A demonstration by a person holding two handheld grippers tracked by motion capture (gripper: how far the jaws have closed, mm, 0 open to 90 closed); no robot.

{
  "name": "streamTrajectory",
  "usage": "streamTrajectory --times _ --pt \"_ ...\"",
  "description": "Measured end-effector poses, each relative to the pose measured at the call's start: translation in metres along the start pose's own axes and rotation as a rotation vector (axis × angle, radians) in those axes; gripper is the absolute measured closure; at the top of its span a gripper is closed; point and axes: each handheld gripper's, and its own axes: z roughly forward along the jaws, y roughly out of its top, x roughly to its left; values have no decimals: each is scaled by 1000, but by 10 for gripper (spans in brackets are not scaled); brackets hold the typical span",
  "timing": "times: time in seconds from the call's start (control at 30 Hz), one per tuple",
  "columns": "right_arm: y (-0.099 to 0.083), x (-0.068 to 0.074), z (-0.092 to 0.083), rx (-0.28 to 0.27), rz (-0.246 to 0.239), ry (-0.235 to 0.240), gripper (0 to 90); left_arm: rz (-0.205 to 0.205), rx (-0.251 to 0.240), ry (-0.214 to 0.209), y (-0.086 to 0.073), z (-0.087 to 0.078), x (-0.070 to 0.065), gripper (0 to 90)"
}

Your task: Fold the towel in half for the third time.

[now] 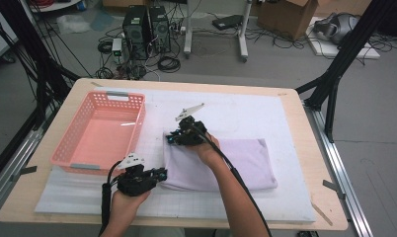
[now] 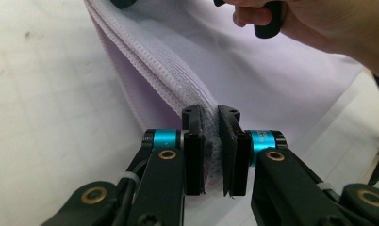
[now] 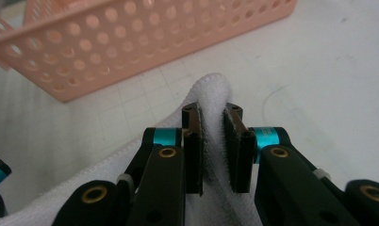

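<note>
A folded pale lilac towel (image 1: 236,163) lies on the white mat in the middle of the table. My left gripper (image 1: 161,174) is shut on the towel's near left corner; in the left gripper view the stitched edge (image 2: 178,80) runs into the closed pads (image 2: 193,160). My right gripper (image 1: 173,138) pinches the far left corner, and in the right gripper view a fold of towel (image 3: 212,94) bulges up between its pads (image 3: 237,155). Both corners look slightly raised off the mat.
A pink perforated basket (image 1: 75,143) stands on the mat left of the towel, close to both grippers, also seen as a basket wall (image 3: 131,52). The white mat (image 1: 265,113) covers most of the wooden table (image 1: 320,163). Black frame legs stand at the table's sides.
</note>
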Motion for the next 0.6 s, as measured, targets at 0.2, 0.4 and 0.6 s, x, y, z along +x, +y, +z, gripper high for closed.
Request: streamTrajectory --times 0.2,0.4,0.6 --pt "-1 -9 -30 -64 17 -31 796 11 -25 -41 18 10 -11 809" --pt "-7 -18 -58 -105 25 -70 796 50 0 -67 35 30 -26 809" --pt "-22 -30 -89 -145 56 -95 796 69 15 -104 45 51 -42 808"
